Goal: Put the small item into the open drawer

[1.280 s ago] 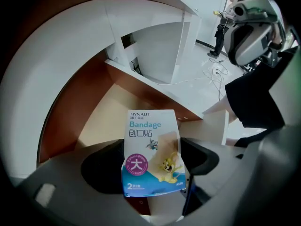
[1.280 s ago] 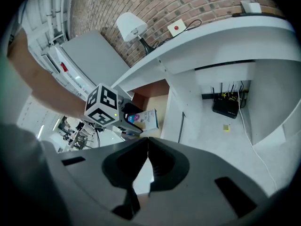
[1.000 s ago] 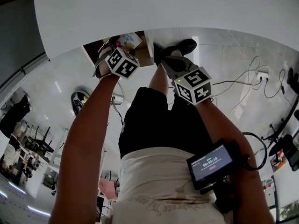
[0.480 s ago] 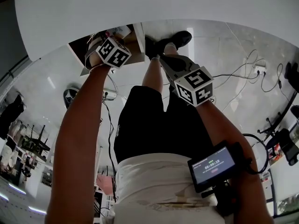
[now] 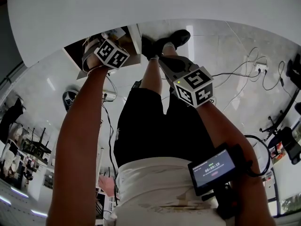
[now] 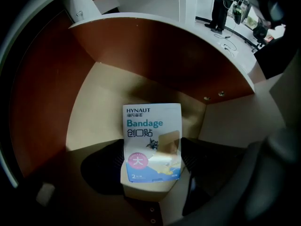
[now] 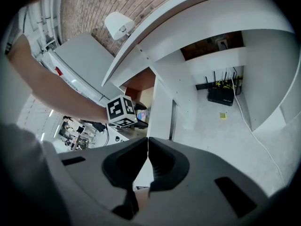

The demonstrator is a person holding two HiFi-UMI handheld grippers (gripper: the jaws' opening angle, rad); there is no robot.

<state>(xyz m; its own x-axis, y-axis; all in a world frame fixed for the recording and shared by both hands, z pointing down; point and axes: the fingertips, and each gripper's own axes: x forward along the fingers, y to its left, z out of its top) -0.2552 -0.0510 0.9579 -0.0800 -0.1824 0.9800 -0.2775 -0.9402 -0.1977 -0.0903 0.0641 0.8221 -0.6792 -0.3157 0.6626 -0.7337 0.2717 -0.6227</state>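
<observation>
While reaching in under the desk [image 5: 141,4] edge, carrying the bandage packet [image 6: 151,140] in the left tongs [image 6: 153,173], clamping both pads on its lower half and showing its printed face to the camera. Pointing straight into the open drawer [image 6: 94,98], with pale floor just beyond the tips and reddish-brown walls curving round to the left and the far side. Holding the right tongs [image 7: 147,161] out of the work, off to the right of the left pair and outside the drawer, jaws pressing together on nothing.

Judging from this, working through the placing step: bringing the packet in over the drawer floor but not yet releasing it, and not showing clearly whether touching that floor or hanging just above it.

Probably calling next for easing down toward the pale floor ahead of the tips, parting the pads to let the light, flat packet settle, then backing out without catching the drawer wall.
</observation>
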